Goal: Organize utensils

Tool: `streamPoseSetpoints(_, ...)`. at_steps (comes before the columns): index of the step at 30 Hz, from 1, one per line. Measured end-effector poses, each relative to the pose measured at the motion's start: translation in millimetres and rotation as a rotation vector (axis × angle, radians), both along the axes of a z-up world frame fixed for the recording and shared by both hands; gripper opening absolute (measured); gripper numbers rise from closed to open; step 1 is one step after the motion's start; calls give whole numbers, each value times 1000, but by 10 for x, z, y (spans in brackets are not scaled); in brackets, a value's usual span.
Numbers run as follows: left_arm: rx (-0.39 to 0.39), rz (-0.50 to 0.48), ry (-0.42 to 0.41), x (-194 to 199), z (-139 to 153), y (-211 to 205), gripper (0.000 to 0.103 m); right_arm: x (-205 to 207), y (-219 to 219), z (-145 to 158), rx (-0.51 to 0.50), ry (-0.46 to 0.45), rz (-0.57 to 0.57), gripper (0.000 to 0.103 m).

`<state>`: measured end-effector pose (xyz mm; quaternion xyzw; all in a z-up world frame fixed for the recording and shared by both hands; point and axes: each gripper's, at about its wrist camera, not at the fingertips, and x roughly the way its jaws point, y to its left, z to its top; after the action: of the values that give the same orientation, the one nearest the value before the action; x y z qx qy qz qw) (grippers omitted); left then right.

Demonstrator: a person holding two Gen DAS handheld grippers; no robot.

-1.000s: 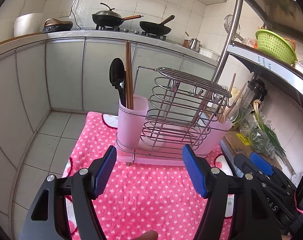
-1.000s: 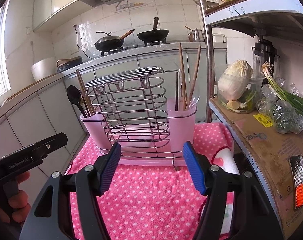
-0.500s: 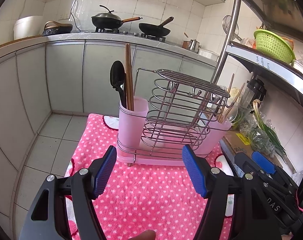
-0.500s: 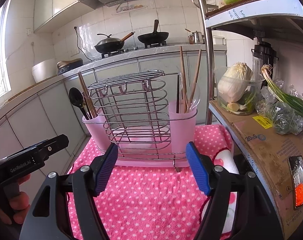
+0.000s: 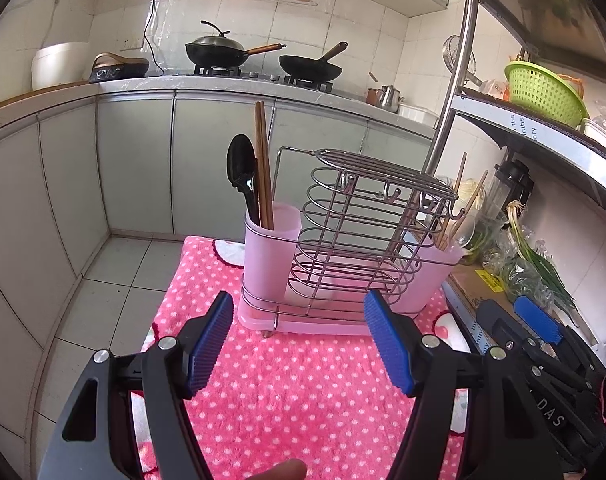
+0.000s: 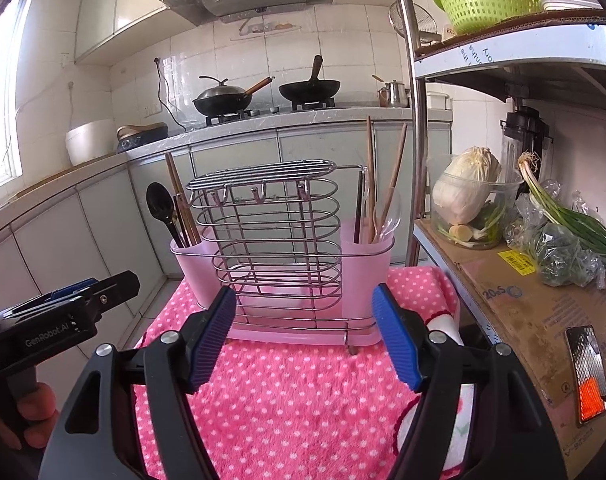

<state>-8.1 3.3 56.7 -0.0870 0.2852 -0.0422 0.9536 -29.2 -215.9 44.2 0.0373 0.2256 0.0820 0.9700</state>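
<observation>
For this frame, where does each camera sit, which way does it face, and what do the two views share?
Left wrist: rides the left gripper, open, facing the utensil rack from its black-spoon end; the right gripper shows at right.
Right wrist: rides the right gripper, open, facing the rack's broad side; the left gripper and holding hand show at left.
Shared: the rack, pink dotted cloth, stove woks.

Bright daylight from window (image 6: 1, 92), blown out; sharp pics, strong fisheye bend + dark corners.
</observation>
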Motion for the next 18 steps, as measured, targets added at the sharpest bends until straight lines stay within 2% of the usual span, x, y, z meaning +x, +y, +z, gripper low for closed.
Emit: streamPoseSetpoints(18,33,8,-25,-95,49,-28,67,-79,42,65,-20,-28,-11,71)
